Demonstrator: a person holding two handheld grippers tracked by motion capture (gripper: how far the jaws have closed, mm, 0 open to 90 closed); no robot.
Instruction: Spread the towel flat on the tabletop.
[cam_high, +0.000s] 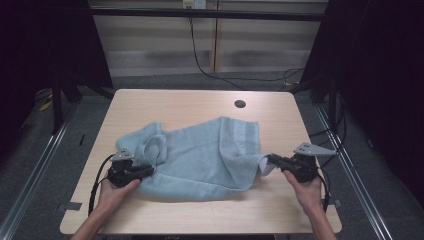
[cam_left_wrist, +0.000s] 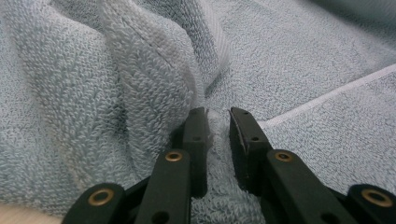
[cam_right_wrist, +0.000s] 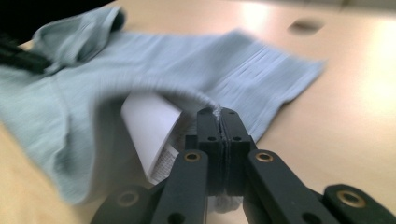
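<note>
A light blue towel (cam_high: 200, 155) lies rumpled across the middle of the wooden table (cam_high: 175, 102). My left gripper (cam_high: 148, 171) is at the towel's near left edge. In the left gripper view its jaws (cam_left_wrist: 218, 114) stand a little apart, and a raised fold of the towel (cam_left_wrist: 154, 79) fills the gap between the pads. My right gripper (cam_high: 272, 160) is at the towel's right corner. In the right gripper view it (cam_right_wrist: 220, 112) is shut on the towel's hem (cam_right_wrist: 140, 70), with a white label (cam_right_wrist: 149, 126) hanging just left of the jaws.
A round cable hole (cam_high: 240, 104) sits in the table's far right part. Bare wood runs along the near edge and far side. Black frame posts and dark curtains flank the table, and a cable hangs down the back wall.
</note>
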